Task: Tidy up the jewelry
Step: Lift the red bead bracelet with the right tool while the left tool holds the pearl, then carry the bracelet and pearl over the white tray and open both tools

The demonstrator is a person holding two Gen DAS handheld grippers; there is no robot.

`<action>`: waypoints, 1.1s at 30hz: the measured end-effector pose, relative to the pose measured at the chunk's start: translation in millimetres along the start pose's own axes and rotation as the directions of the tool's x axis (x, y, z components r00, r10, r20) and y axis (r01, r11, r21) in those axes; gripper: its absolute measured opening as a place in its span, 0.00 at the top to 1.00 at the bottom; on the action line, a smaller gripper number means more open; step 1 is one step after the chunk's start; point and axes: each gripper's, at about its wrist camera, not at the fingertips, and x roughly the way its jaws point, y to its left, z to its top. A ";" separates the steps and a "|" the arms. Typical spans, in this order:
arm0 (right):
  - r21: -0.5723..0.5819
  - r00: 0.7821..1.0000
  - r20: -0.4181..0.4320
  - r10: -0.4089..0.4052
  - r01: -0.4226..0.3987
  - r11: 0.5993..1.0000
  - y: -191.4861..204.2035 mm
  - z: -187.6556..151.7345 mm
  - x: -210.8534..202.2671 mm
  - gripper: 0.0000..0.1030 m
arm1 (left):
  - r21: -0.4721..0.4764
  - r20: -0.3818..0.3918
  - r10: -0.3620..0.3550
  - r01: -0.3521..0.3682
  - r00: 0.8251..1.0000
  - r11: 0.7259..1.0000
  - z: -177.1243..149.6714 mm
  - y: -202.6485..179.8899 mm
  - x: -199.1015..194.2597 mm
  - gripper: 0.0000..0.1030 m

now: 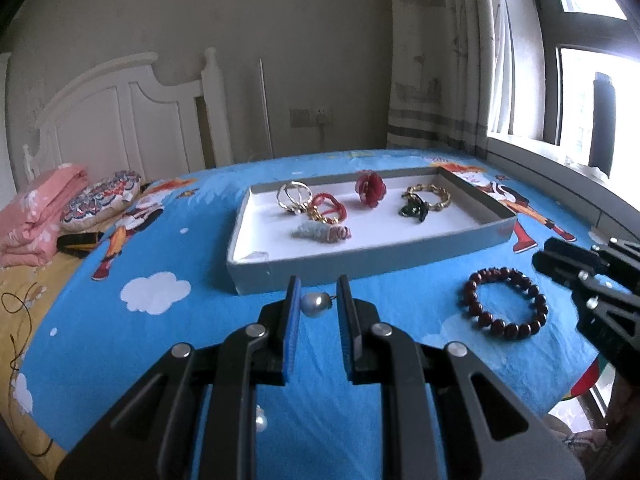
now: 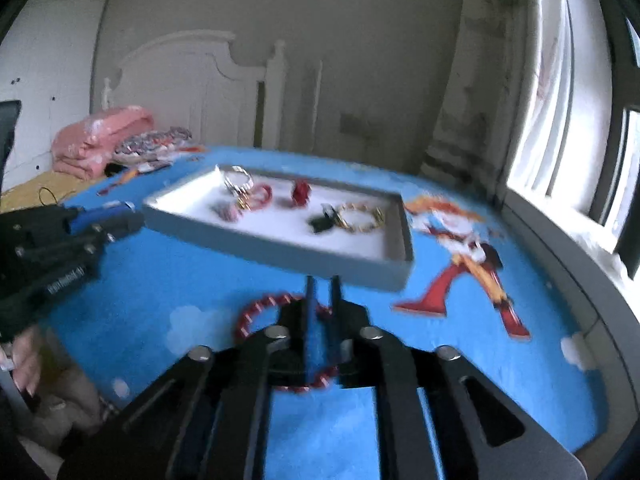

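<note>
A grey tray (image 1: 372, 256) with a white floor lies on the blue cartoon sheet and holds several pieces: a gold ring, a red hair tie, a red flower (image 1: 371, 189), a gold chain bracelet (image 1: 428, 196) and a pale shell piece. My left gripper (image 1: 318, 300) is shut on a pearl earring (image 1: 314, 304), held just above the sheet in front of the tray. A dark red bead bracelet (image 1: 505, 303) lies to its right. My right gripper (image 2: 322, 292) is nearly closed above that bracelet (image 2: 256, 312); the view is blurred, with no grip visible.
A second pearl (image 1: 261, 419) lies on the sheet under my left gripper. A folded pink blanket (image 1: 36, 220) and patterned cushion (image 1: 100, 200) sit at the far left by the white headboard. A window and curtain stand to the right.
</note>
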 end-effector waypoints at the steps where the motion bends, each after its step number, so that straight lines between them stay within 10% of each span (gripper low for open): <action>1: 0.010 1.000 -0.024 0.003 -0.003 1.000 -2.7 -3.2 4.0 0.75 | 0.004 -0.002 -0.003 0.003 1.000 1.000 -0.7 -1.2 0.5 0.83; 4: 0.056 0.998 -0.064 0.022 -0.018 0.998 -8.1 -9.2 11.5 0.61 | 0.023 0.000 0.000 0.000 1.000 1.000 -1.4 -4.3 1.7 0.83; 13: 0.065 0.983 -0.171 0.060 -0.050 0.997 -7.8 -7.1 36.9 0.62 | 0.025 -0.034 -0.010 0.011 0.999 1.000 -4.7 -6.8 10.7 0.83; 15: 0.080 0.979 -0.178 0.098 -0.084 0.993 -9.9 -5.8 39.0 0.80 | 0.024 -0.035 -0.010 0.010 0.999 1.000 -4.5 -6.2 10.6 0.83; 33: -0.064 0.994 0.112 -0.022 0.029 0.998 22.6 16.6 -24.6 0.88 | 0.000 -0.008 0.030 -0.030 1.000 1.000 4.4 -1.5 -5.7 0.83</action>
